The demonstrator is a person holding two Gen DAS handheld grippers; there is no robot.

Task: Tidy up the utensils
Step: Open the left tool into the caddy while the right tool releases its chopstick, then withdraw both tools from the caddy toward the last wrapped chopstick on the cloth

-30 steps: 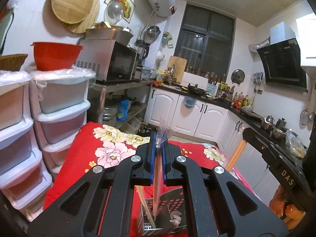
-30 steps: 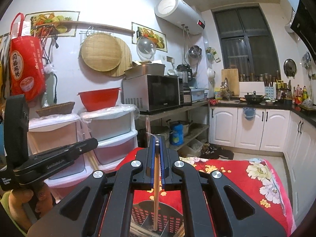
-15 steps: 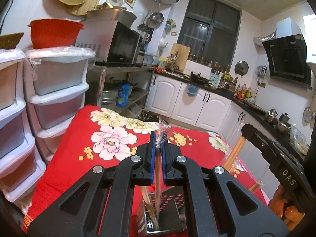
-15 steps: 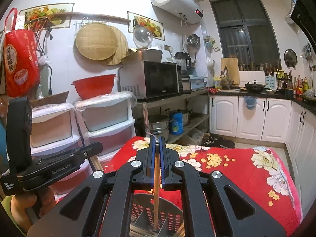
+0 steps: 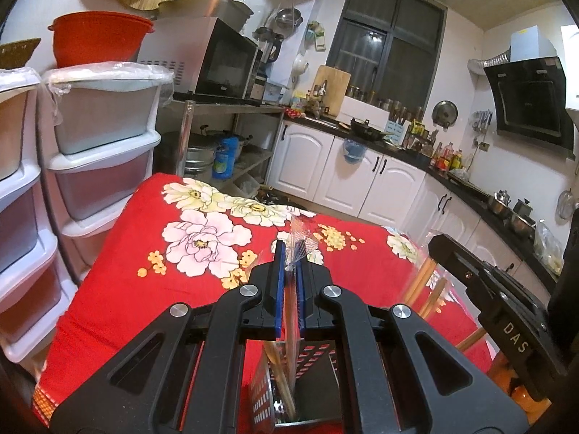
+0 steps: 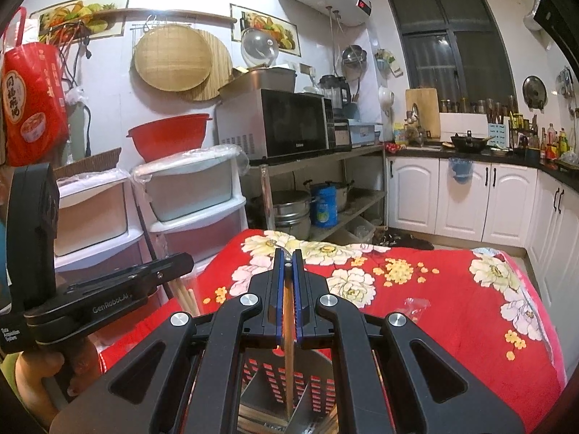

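Note:
My left gripper (image 5: pixel 288 253) is shut on a wrapped pair of wooden chopsticks (image 5: pixel 289 311), its clear wrapper sticking up between the fingertips. The chopsticks hang down into a perforated metal utensil holder (image 5: pixel 307 379) on the red floral tablecloth (image 5: pixel 144 271). My right gripper (image 6: pixel 288 258) is shut on a single wooden chopstick (image 6: pixel 287 336) that points down into the same holder (image 6: pixel 289 379). The right gripper's body also shows at the right of the left wrist view (image 5: pixel 499 311), with chopsticks (image 5: pixel 419 282) beneath it. The left gripper shows at the left of the right wrist view (image 6: pixel 101 296).
White plastic drawer units (image 5: pixel 101 137) stand left of the table. A microwave (image 6: pixel 289 123) sits on a metal rack behind. A scrap of clear wrapper (image 6: pixel 416 303) lies on the cloth. White cabinets (image 6: pixel 488 202) run along the far wall.
Both grippers have tilted and lowered toward the holder, so more of the tablecloth shows. Both stay shut on their chopsticks.

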